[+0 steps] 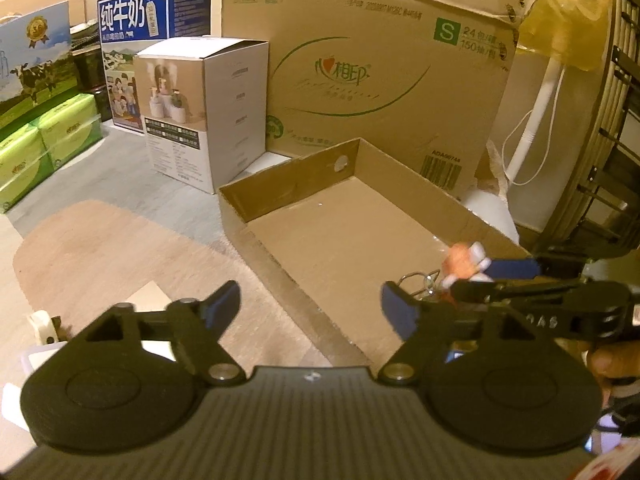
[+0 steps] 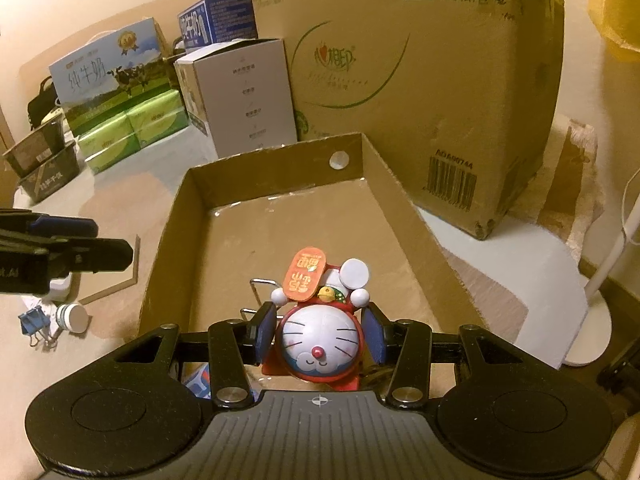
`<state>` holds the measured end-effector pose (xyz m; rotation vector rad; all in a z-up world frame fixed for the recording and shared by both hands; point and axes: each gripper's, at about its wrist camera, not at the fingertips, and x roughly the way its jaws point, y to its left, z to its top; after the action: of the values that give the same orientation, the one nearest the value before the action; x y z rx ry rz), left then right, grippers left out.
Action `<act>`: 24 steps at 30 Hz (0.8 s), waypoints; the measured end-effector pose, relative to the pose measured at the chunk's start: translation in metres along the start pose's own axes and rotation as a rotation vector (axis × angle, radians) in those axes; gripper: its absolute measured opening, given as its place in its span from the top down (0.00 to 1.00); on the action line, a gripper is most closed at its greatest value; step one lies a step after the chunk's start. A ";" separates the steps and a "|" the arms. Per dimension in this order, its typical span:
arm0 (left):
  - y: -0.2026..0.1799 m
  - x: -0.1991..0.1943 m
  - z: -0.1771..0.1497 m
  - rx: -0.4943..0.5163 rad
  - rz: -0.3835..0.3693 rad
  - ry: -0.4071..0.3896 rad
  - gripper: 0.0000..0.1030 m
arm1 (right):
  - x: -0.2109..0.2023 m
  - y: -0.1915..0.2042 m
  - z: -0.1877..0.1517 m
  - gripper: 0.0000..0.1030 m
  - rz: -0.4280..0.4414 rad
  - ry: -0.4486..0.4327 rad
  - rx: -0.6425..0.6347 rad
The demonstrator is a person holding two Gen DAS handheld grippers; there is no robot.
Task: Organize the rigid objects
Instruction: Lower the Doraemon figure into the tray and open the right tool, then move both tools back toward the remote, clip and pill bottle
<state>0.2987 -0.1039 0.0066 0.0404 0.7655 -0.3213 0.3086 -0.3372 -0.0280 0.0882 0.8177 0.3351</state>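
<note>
My right tongs [image 2: 319, 338] held a round blue-and-white cat figurine in a red costume [image 2: 320, 344], its blue pads pressed against either side of the head. The figurine lay face-up to my camera, an orange oval tag with gold characters [image 2: 304, 278] sticking up from it beside a white round paw. It hung over the near end of the shallow open brown cardboard tray [image 2: 374, 152], just inside the near wall. Behind it, on the tray floor, I could make out thin silver wire loops [image 2: 258, 282], though not what they belonged to.

My left tongs [image 1: 310, 310] stood wide apart with nothing between the blue pads, over the wood-patterned floor [image 1: 100, 248] just outside the tray's left wall.

To the left of the tray, on the floor, lay a blue binder clip [image 2: 34, 320] and a small white-capped jar [image 2: 74, 317] on its side, close together.

Beyond the tray stood a large brown tissue carton with green print [image 2: 420, 72], touching or nearly touching the far wall, and left of it a white product box with open flaps [image 1: 208, 112]. Green tissue packs [image 1: 44, 144] and blue milk cartons [image 1: 154, 12] sat further left.
</note>
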 end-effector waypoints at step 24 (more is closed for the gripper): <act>0.020 -0.092 -0.048 -0.080 0.072 -0.039 0.17 | -0.072 0.046 -0.009 0.25 -0.018 -0.075 -0.004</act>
<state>0.2104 -0.0527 0.0338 -0.0137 0.7356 -0.2218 0.2447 -0.3181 0.0260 0.0888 0.7435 0.3152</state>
